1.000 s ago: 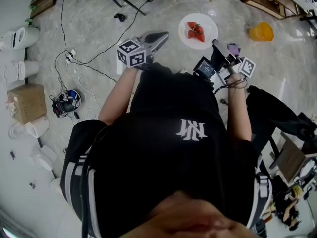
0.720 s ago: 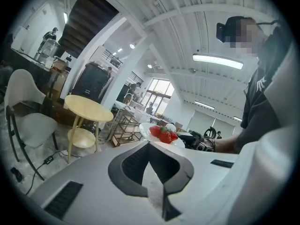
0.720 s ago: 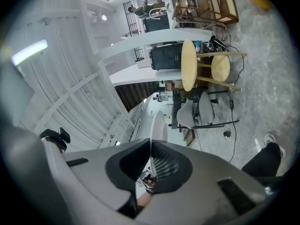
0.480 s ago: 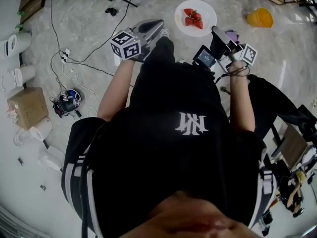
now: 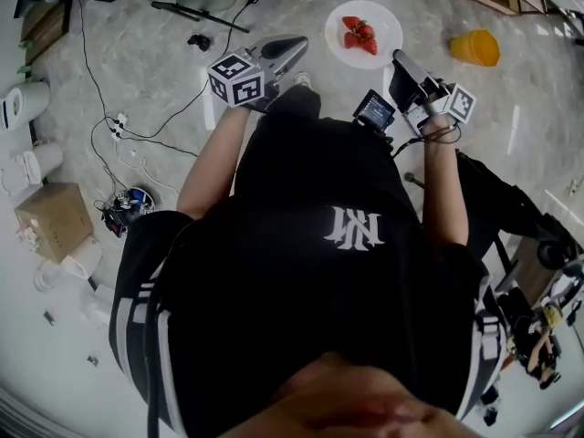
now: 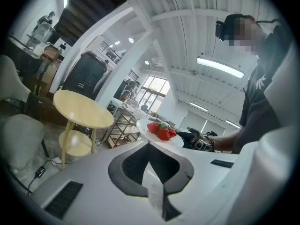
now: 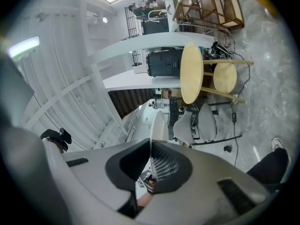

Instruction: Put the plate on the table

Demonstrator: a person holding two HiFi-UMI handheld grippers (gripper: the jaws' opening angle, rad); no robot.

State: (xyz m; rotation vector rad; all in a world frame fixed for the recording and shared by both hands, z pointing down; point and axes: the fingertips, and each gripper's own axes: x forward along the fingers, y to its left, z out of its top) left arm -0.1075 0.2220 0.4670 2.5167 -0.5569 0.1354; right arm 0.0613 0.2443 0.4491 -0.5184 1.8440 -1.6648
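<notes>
- Out front of you, held off the floor: plate (image 5: pixel 379 18) w/ strawberries (image 5: pixel 359 33) on it, more or less level.
- R gripper (image 5: pixel 399 58) has its jaws pinched on the plate's rim, on the side nearest you. In the right gripper view the rim runs edge-on between the pads (image 7: pixel 164 165), so the plate reaches fwd and to your left from the jaws.
- L gripper (image 5: pixel 294 46): jaws pressed together, nothing in them. Tip sits near the plate's left side but apart from it; it carries no load.
- Table (image 6: pixel 82 110) is the round pale-wood one w/ a lower shelf. From the left gripper view it's beyond the plate and off to that view's left; the top looks bare.
- What the move turns on, imo: table lies past the plate's far edge, not under it. R arm has to carry it fwd over the top, then lower flat.
- Watch tilt — the berries look loose and could roll.
</notes>
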